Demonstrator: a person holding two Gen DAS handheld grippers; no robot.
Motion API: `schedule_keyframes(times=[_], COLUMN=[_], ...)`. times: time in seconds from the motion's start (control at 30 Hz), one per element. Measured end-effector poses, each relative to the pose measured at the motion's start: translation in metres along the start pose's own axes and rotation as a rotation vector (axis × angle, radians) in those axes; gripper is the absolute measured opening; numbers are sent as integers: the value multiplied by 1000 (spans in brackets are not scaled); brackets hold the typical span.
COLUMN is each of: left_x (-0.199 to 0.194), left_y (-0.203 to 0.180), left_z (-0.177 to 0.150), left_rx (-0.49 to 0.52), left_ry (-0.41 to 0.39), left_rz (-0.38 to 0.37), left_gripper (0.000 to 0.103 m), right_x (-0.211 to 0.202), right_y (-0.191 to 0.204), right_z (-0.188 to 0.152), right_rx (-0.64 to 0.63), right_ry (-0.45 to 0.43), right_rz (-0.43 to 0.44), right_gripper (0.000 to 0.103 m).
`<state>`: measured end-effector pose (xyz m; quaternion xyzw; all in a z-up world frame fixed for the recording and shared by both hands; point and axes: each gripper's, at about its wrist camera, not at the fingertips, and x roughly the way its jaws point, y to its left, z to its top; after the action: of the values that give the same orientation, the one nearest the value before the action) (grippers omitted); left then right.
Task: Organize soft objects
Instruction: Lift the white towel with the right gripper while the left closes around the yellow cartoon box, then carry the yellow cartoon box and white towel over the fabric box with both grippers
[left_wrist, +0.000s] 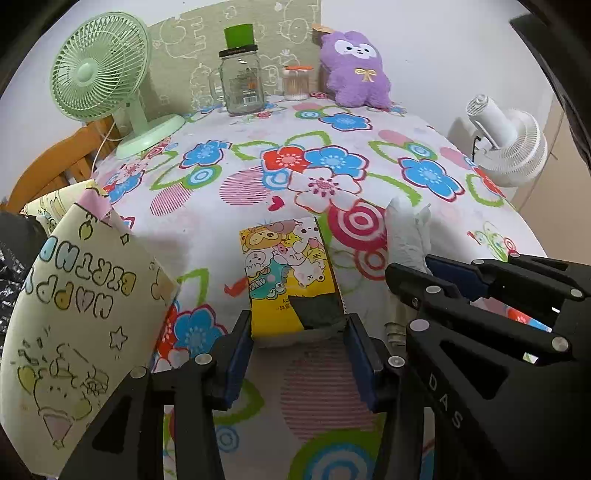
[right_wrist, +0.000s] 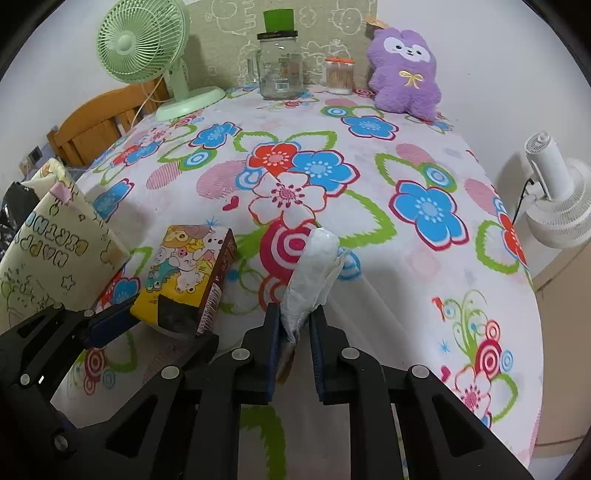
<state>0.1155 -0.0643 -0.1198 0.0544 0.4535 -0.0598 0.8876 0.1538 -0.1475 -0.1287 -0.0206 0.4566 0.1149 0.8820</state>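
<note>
White tissue (right_wrist: 314, 273), a crumpled soft wad, sits pinched between the jaws of our right gripper (right_wrist: 293, 325), its far end rising above the floral tabletop (right_wrist: 424, 155). Just left of it, our left gripper (left_wrist: 297, 332) has its jaws pressed on the near end of a yellow cartoon-printed tissue pack (left_wrist: 288, 273). Farther left of both jaws leans a cream birthday bag (left_wrist: 81, 314). Well beyond the jaws sits a purple plush toy (right_wrist: 404, 70).
</note>
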Motion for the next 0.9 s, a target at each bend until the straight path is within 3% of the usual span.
schedule_keyframes(times=[0.9], left_x=[-77], left_y=[-13], left_z=[-9], left_rx=[40], left_ry=[-135], left_rz=[7], left_gripper=[50], right_x=[-84], right_y=[11], right_z=[-19], right_rx=[24], right_ry=[-130], right_rz=[-58], right_gripper=[17])
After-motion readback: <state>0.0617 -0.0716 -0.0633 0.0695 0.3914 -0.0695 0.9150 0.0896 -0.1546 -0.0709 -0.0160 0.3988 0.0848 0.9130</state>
